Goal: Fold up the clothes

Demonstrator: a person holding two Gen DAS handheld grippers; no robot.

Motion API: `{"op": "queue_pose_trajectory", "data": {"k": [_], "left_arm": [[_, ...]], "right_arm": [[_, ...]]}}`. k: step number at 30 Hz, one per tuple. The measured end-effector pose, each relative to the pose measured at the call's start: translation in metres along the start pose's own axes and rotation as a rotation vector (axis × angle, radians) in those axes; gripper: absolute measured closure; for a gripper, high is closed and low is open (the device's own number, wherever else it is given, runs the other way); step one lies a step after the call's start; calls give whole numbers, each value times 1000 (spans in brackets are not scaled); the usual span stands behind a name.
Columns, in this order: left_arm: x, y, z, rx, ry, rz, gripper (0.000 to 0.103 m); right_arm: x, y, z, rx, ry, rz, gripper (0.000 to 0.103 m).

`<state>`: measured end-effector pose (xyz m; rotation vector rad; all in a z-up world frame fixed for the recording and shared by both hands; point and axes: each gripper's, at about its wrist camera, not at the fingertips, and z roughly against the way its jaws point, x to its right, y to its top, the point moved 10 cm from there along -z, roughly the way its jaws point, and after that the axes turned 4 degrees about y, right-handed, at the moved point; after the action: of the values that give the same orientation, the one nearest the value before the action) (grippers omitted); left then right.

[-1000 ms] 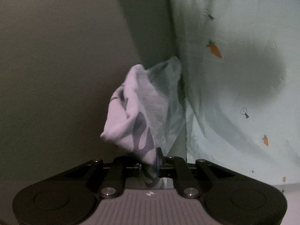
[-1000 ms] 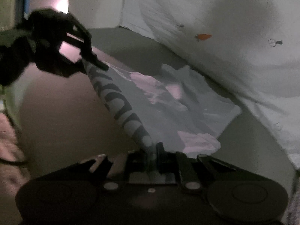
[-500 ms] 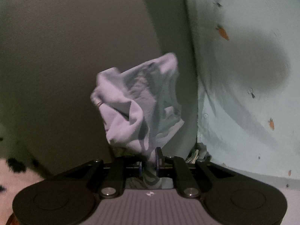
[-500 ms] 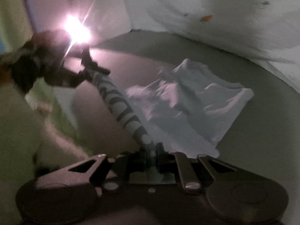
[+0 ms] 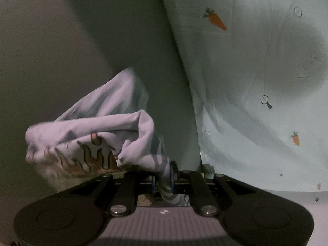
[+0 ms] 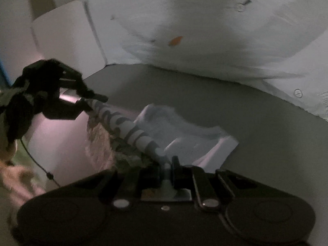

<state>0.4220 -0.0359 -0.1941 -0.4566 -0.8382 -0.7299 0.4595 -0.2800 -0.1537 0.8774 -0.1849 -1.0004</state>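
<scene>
A pale lilac garment (image 5: 98,135) with a flame print bunches up just beyond my left gripper (image 5: 163,176), which is shut on its striped edge. In the right wrist view the striped edge (image 6: 127,131) runs taut between my right gripper (image 6: 167,164), shut on one end, and the left gripper (image 6: 90,102) at the other. The rest of the garment (image 6: 184,131) hangs below this edge over the grey surface (image 6: 256,135); whether it touches the surface I cannot tell.
A pale sheet with small carrot prints (image 5: 256,82) rises along the right and far side of the grey surface (image 5: 61,41). A white panel (image 6: 67,41) stands at the back left. A thin black cable (image 6: 39,164) hangs below the left gripper.
Both grippers have moved sideways and up a little with the garment stretched between them. The bunch before the left gripper dropped to the lower left, showing its flame print.
</scene>
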Motion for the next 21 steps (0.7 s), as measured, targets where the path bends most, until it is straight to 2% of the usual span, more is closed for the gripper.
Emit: {"op": "queue_pose_trajectory", "data": {"k": [3, 4, 5, 6, 7, 9, 11, 13, 15, 18, 20, 21], "left_arm": [[14, 32, -33, -7, 48, -64, 89], [15, 42, -45, -11, 81, -94, 84], [15, 51, -56, -16, 115, -120, 76], [14, 60, -66, -18, 141, -146, 62], [14, 67, -70, 2, 161, -173, 54], [15, 81, -69, 73, 194, -234, 31], [20, 88, -54, 149, 198, -317, 23], [22, 86, -39, 205, 229, -432, 21], [19, 74, -33, 214, 290, -559, 21], [1, 48, -39, 166, 377, -705, 21], [-18, 34, -46, 130, 439, -755, 21], [-29, 30, -49, 119, 480, -769, 21]], "right_arm": [[32, 25, -28, -9, -32, -16, 92], [45, 31, -42, -18, -45, -28, 90], [57, 34, -57, -28, -63, -50, 85], [72, 37, -72, -38, -92, -78, 79], [84, 39, -83, -37, -126, -105, 68], [102, 44, -94, -14, -208, -156, 65], [109, 48, -93, 37, -259, -192, 51], [104, 48, -88, 78, -282, -218, 51], [89, 41, -88, 88, -276, -242, 50], [64, 23, -98, 63, -264, -226, 43], [49, 8, -105, 36, -274, -216, 31], [46, 0, -108, 25, -281, -233, 30]]}}
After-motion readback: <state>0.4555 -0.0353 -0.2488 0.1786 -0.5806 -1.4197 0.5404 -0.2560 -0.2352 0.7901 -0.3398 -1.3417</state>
